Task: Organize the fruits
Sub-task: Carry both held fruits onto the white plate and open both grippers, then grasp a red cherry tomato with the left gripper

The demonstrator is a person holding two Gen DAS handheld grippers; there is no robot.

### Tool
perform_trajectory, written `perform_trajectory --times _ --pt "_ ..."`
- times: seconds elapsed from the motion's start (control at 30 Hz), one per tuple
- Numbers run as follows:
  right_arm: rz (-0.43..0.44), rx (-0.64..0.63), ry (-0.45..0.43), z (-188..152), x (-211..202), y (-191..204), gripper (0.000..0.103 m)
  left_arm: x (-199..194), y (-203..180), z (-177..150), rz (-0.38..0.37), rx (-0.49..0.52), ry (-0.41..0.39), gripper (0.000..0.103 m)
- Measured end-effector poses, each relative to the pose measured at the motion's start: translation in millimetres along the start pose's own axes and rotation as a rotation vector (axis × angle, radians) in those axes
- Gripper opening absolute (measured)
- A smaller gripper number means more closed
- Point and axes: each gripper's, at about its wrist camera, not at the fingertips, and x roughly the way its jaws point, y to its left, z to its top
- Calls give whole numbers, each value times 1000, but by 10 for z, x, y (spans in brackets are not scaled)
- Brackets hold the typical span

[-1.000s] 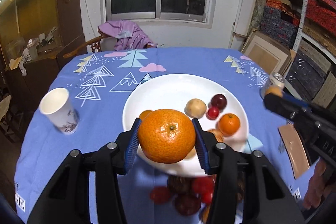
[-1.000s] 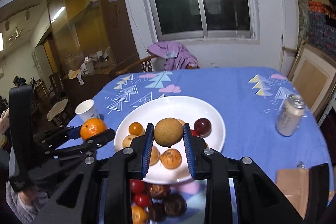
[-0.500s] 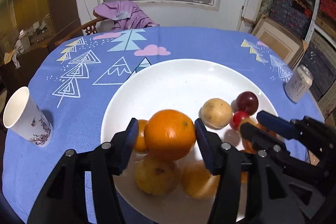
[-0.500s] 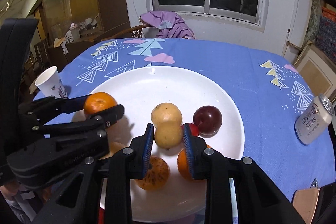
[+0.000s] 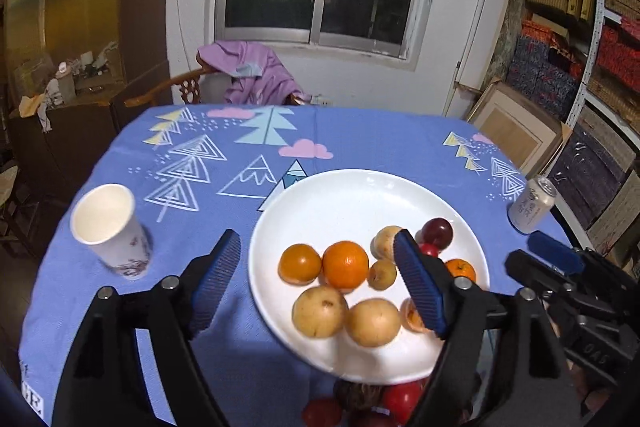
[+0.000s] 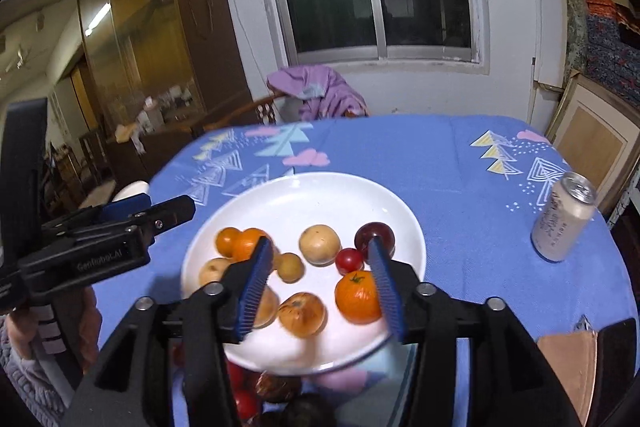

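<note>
- My left jaws (image 5: 316, 283) stand wide apart, just opened, nothing between the pads; they hang over the near left rim of the plate (image 5: 360, 195).
- My right jaws (image 6: 320, 285) are apart too, just opened, nothing clamped; they hang over the plate's near side.
- Large orange (image 5: 345, 264) now lies on the plate, touching a smaller orange (image 5: 300, 263) on its left.
- Two tan round fruits (image 5: 320, 311) sit at the plate's near edge, side by side.
- Dark red plum (image 6: 374, 235) and a small red tomato (image 6: 349, 260) lie toward the plate's right side; another orange (image 6: 357, 297) sits nearer, by my right pad.
- More red and dark fruit (image 5: 400, 397) lies below the plate's near edge, partly hidden.
- Paper cup (image 5: 110, 231) near the tabletop's left edge; drink can (image 6: 564, 219) near the right edge, both well apart from the plate.
</note>
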Motion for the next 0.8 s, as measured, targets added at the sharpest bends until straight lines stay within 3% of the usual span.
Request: perform_trajectory --times 0.13,0.37,0.8 --pt "16 36 -20 -277 -295 -57 61 -322 81 -430 50 35 -23 84" --pt "0 112 27 -774 -470 -266 68 -392 213 -1103 89 38 56 85" --pt "10 147 40 -823 -483 -322 73 -121 -39 -1304 103 168 120 85"
